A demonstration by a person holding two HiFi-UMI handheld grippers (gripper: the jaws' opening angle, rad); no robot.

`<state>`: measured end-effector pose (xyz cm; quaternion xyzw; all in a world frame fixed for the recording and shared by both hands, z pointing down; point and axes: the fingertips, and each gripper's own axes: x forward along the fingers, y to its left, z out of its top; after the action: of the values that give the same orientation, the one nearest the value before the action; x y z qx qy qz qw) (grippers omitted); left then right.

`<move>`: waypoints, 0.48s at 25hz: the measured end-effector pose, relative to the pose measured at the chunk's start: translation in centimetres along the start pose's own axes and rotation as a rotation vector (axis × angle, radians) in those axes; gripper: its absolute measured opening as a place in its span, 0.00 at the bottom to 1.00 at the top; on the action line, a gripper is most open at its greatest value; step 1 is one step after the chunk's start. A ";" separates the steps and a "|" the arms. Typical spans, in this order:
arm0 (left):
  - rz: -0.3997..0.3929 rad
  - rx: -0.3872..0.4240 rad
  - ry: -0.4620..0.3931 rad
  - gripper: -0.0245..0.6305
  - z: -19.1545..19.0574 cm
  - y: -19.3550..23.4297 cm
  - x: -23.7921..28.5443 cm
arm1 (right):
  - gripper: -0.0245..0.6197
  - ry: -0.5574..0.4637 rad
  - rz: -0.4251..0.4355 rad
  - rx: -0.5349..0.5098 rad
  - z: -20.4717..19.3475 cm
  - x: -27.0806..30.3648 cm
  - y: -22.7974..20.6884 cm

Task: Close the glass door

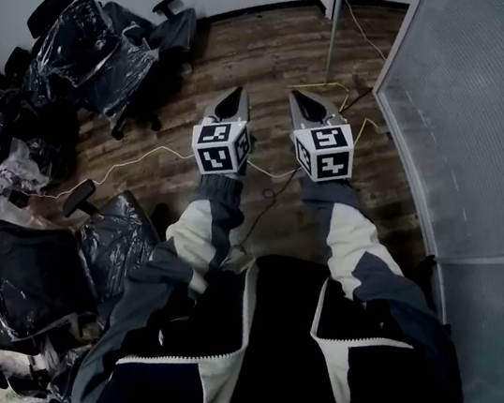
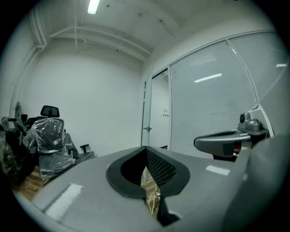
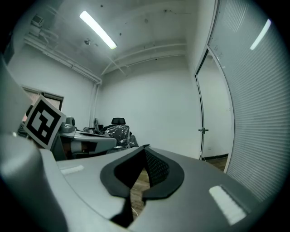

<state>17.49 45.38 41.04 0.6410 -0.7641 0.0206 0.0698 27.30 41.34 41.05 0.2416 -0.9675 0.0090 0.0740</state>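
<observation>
The glass door [image 1: 333,28] stands ahead, seen edge-on as a thin upright line beside the frosted glass wall [image 1: 475,108]. In the left gripper view the door [image 2: 146,118] shows its small handle [image 2: 147,129] next to the doorway. The right gripper view has the door edge [image 3: 201,113] with its handle [image 3: 203,130]. My left gripper [image 1: 233,96] and right gripper [image 1: 303,100] are held side by side, pointing forward, well short of the door. The jaws of the left gripper [image 2: 146,149] and of the right gripper [image 3: 144,147] are shut with nothing between them.
Plastic-wrapped office chairs [image 1: 96,48] crowd the far left, and more chairs [image 1: 41,276] stand near left. Cables [image 1: 267,198] trail over the wooden floor, with a yellow cable [image 1: 344,97] near the glass wall. A person's dark and white jacket [image 1: 286,344] fills the bottom.
</observation>
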 end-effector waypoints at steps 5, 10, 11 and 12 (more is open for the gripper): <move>-0.002 0.001 -0.008 0.04 0.2 -0.9 1.1 | 0.05 0.019 0.014 0.037 -0.7 1.0 -1.9; 0.018 -0.027 -0.005 0.04 -0.8 2.3 3.1 | 0.05 0.031 0.032 0.032 -1.5 4.6 -2.1; 0.020 -0.035 -0.005 0.04 -1.0 3.4 3.9 | 0.05 0.033 0.032 0.027 -1.6 5.6 -2.0; 0.017 -0.044 -0.005 0.04 -1.1 4.4 4.7 | 0.05 0.037 0.030 0.021 -1.6 6.8 -2.0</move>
<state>12.44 41.67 43.06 0.6327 -0.7700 0.0029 0.0819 22.53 36.46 43.59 0.2278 -0.9693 0.0249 0.0890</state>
